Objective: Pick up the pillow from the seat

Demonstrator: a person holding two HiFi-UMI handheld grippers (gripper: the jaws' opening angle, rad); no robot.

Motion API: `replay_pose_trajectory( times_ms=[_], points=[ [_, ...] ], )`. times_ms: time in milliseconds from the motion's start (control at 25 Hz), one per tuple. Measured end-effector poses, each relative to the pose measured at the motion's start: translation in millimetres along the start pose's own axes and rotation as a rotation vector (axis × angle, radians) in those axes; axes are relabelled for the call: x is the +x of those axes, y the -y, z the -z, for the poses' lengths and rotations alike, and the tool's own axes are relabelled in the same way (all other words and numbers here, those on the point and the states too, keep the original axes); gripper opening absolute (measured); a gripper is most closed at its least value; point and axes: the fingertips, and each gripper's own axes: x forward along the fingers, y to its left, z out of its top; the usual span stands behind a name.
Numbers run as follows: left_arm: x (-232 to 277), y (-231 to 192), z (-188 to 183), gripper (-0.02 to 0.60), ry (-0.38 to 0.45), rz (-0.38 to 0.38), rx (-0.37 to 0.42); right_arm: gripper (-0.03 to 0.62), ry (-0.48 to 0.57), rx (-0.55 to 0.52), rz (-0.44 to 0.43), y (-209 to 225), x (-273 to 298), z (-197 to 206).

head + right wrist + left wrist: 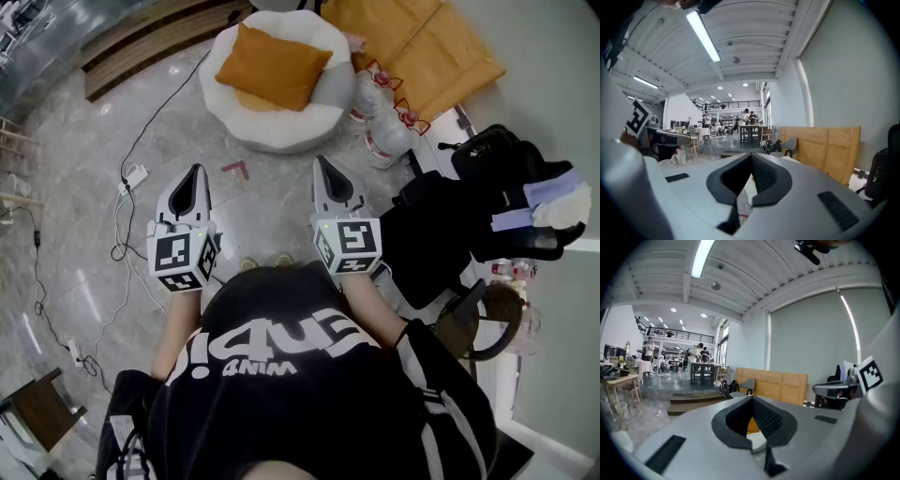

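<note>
Fingers (768, 418) squeezed together, empty, on left gripper (194, 176) and right gripper (322, 167). Orange pillow (274, 67) lying on white seat (281, 129) at twelve o'clock, well apart. Reaching step now; next, move forward, open wide, pinch pillow.

Pillow (274, 67) orange, plain. Seat (281, 131) white (a greyish patch on its right side). Left gripper (196, 172) and right gripper (320, 162) pale grey with black pads, black-and-white square markers on both. Floor (84, 216) grey, marbled, with a red corner mark (234, 170) on it. Board (431, 47) tan-orange. Shirt (300, 375) black with white lettering. Bag (487, 164) black. Bottles (367, 94) clear with red bands.
</note>
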Motion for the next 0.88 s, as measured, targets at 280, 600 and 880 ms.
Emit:
replay_pose_trajectory(
  times_ms=[280,600,880],
  points=[
    [2,1,3,0.008,-0.001,0.003,-0.002,0.021,-0.005,0.000,0.001,2,0,4],
    [-3,2,5,0.008,-0.008,0.019,0.005,0.023,0.011,0.034,-0.015,-1,-6,6],
    [-11,-15,6,0.008,-0.017,0.052,0.001,0.023,0.004,-0.008,0.039,-8,-17,0]
  ],
)
